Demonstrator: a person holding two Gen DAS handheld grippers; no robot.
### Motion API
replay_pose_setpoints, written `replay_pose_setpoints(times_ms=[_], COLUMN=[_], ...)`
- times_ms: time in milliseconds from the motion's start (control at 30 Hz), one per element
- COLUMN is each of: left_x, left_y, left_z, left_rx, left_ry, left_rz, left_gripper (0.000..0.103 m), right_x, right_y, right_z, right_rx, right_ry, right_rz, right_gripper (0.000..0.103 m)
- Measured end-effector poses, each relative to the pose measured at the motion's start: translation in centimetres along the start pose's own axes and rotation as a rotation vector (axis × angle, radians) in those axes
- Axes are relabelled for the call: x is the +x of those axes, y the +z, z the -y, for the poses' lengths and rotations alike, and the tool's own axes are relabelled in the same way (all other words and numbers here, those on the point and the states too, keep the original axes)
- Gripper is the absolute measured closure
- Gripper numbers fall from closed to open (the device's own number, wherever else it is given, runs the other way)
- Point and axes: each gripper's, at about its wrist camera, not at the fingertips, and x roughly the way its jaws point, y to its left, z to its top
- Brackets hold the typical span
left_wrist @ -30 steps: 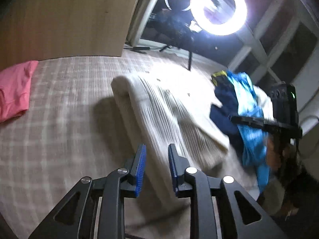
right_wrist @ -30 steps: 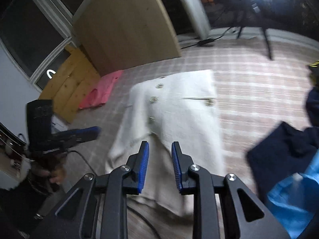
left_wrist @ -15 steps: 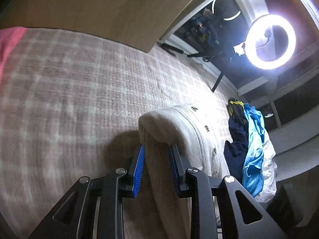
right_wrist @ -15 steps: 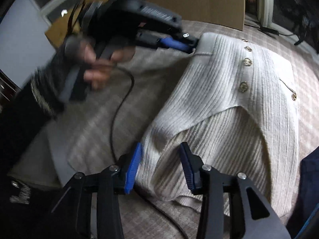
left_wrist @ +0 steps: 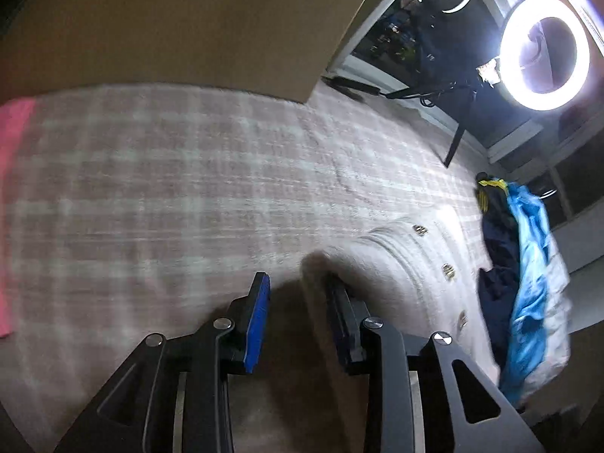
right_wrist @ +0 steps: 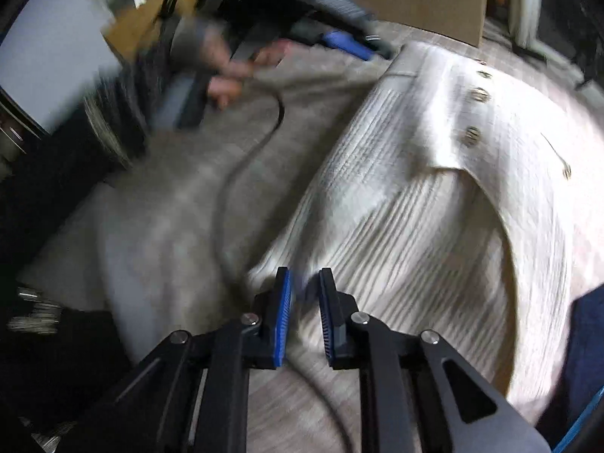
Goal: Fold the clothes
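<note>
1. Cream ribbed cardigan (right_wrist: 426,204) with metal buttons is lying spread on the plaid bedcover (left_wrist: 170,196), partly folded over itself.
2. Left gripper (left_wrist: 298,294) is sitting at the cardigan's rolled edge (left_wrist: 317,287); its jaws are opening, the edge lying against the right-hand finger and a gap showing beside the blue pad (left_wrist: 256,321) of the other.
3. Right gripper (right_wrist: 305,294) is reaching the cardigan's near hem; its jaws are closing with knit fabric between them, though blur is hiding whether the pads are pressing yet.
4. No brand or writing is coming through legibly anywhere.
5. Beyond the cardigan, a wooden board (left_wrist: 181,26) is standing at the bedcover's far edge, and a lit ring light (left_wrist: 543,47) is glowing before dark windows.
6. Heap of navy and bright blue clothes (left_wrist: 521,264) is lying just beside the cardigan; a folded pink garment (left_wrist: 11,207) is resting well apart from it.
7. Black cable (right_wrist: 241,173) is trailing across the bedcover beside the cardigan, toward a person's hand (right_wrist: 234,71) gripping the left tool.
</note>
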Motion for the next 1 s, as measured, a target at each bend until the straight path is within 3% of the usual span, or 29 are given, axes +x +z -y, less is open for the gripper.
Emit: replay_pose_setpoints(times_ms=[67,133,267,367,467,500,600,667,733,833,933,1000], left_x=[-2.5,-5.0,-7.2,-6.0,-3.4,-2.8,-3.4,-4.7,-6.1,-7.5,-7.0,-6.3], left_y=[-1.0,-2.6,-6.5,-9.9,-13.0,-13.8,-14.4,-14.1,-14.0,-14.0,-13.4,-12.8], left_z=[0.0,0.8,4.5,7.3,8.2,8.1,6.8,5.8,4.9,3.7,3.3,3.4], left_rx=[-0.004,-0.005,0.074,0.137,0.181,0.19,0.119,0.042,-0.024,-0.134,-0.201,-0.217], left_ry=[0.012,-0.026,-0.121,-0.193,-0.139,-0.108,-0.094,-0.1,-0.09,-0.082,-0.086,-0.083], left_rz=[0.048,0.081,0.084,0.013,-0.077,-0.096,-0.096,-0.056,0.004,0.098,0.11,0.098], left_gripper=[0.077,0.077,0.077,0.077,0.077,0.077,0.072,0.074,0.069,0.046,0.045,0.045], right_x=[-3.2,-5.7,-7.5,-5.8,-3.7,-4.0,-6.0,-7.2,-7.9,-7.8,-6.3,-6.1], right_y=[-0.4,-0.6,-1.0,-1.5,-2.3,-2.5,-2.2,-1.7,-1.2,0.4,1.4,0.1], right_z=[1.9,4.2,8.6,10.2,11.1,11.1,11.3,11.6,12.2,14.2,14.6,15.3], right_rx=[0.076,0.144,0.277,0.283,0.237,0.226,0.248,0.259,0.277,0.326,0.348,0.355], right_ry=[0.042,-0.008,-0.097,-0.137,-0.224,-0.216,-0.18,-0.183,-0.202,-0.18,-0.169,-0.17], right_rz=[0.086,0.169,0.23,0.147,-0.011,-0.007,0.044,0.121,0.193,0.219,0.223,0.219], right_gripper=[0.085,0.085,0.085,0.085,0.083,0.083,0.08,0.05,0.038,0.038,0.038,0.038])
